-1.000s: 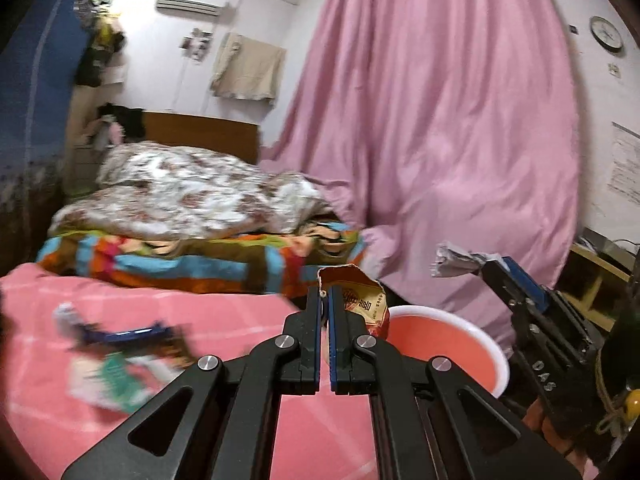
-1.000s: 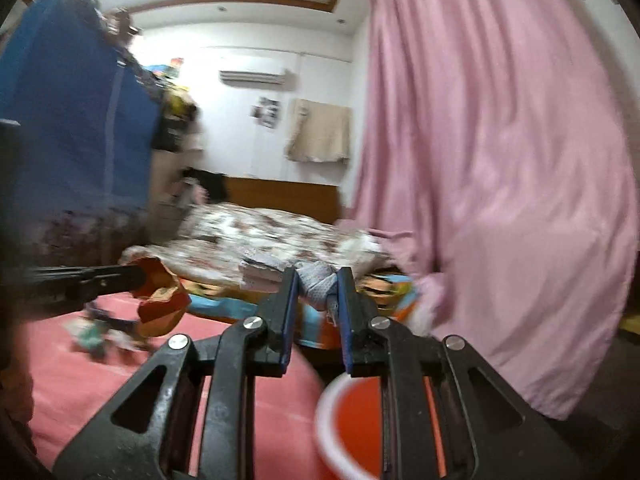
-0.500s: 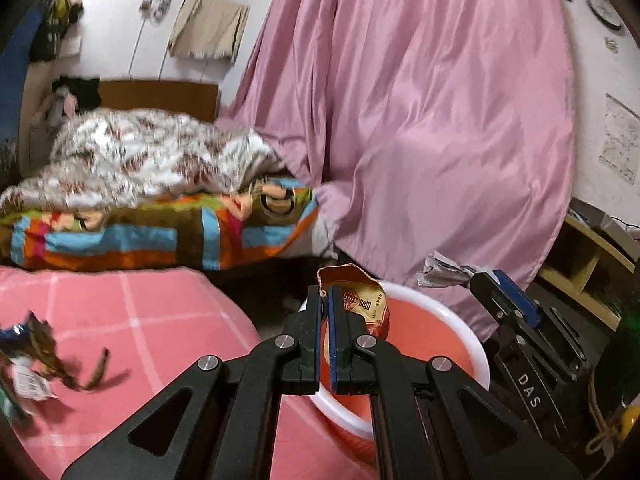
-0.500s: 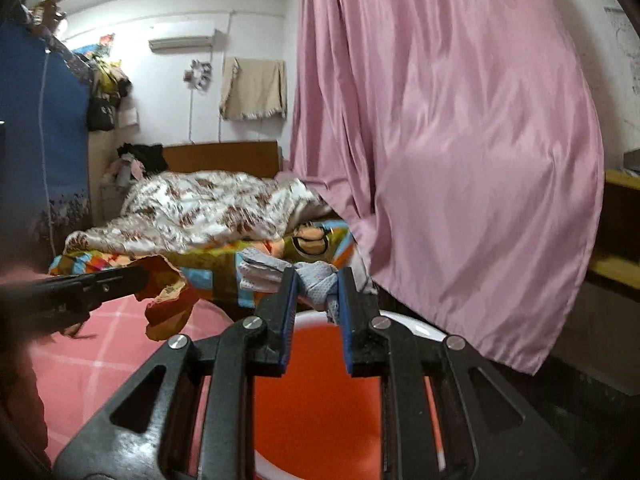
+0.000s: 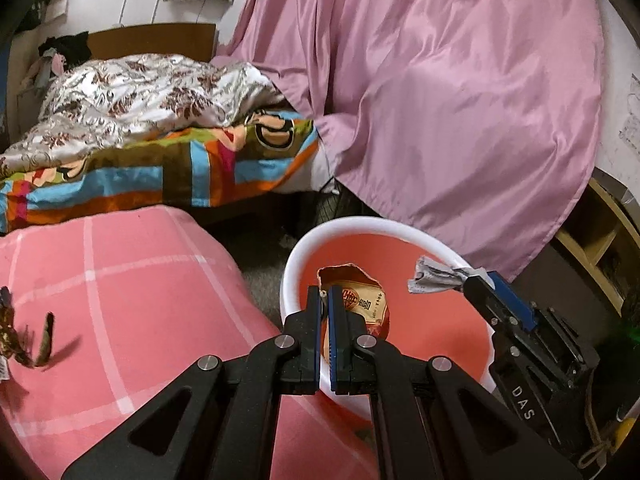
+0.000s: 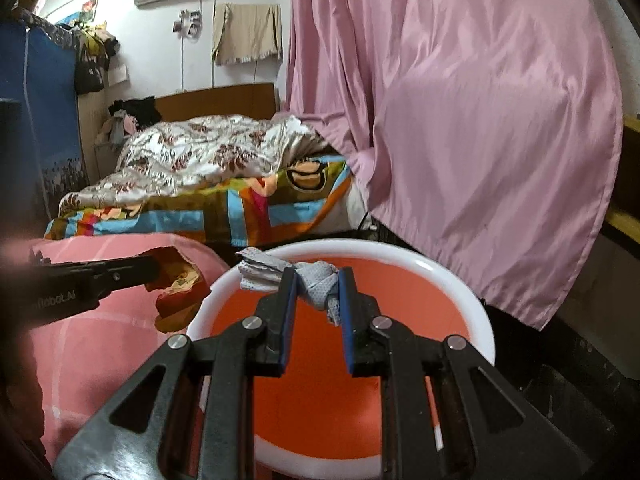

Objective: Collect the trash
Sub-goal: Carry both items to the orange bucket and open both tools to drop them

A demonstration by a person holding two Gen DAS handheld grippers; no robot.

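step: drop-off | left gripper (image 5: 325, 294) clenched on torn snack wrapper (image 5: 362, 304), over the near-left rim of red basin (image 6: 460, 280) | right gripper (image 6: 318, 300) grasping crumpled grey wad (image 6: 316, 284) above basin centre | next, by my reading: open both jaws, let trash fall inside

One red basin (image 6: 460, 280) with a white rim, lower centre; two grippers; two held trash pieces; one pink curtain (image 6: 460, 120); one bed (image 5: 160, 160), upper left.
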